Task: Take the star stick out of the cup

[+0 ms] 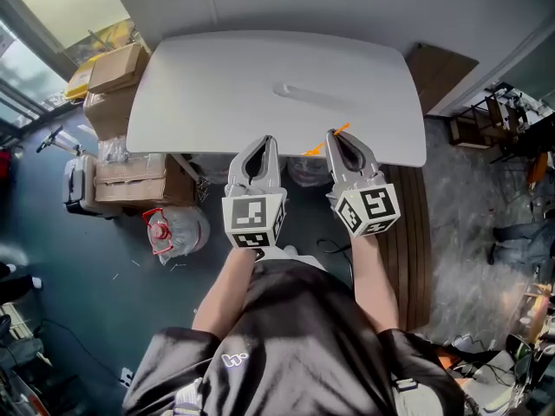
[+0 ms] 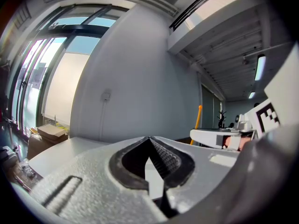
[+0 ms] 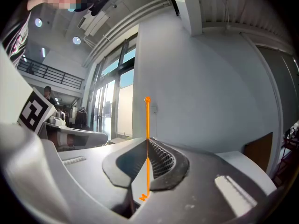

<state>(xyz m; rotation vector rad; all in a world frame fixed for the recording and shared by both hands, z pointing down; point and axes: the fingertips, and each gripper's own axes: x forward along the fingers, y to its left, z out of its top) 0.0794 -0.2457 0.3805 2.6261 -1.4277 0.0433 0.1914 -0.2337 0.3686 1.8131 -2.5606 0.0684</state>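
My right claw (image 3: pixel 146 140) is clenched on the thin orange plastic star stick (image 3: pixel 147 120), which stands upright at frame centre with no cup in sight. Such a slim pinch could let it pivot or slip. My left claw (image 2: pixel 149 139) is closed on nothing.

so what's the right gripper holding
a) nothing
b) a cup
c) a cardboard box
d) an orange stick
d: the right gripper is shut on the thin orange stick, which stands upright between its jaws.
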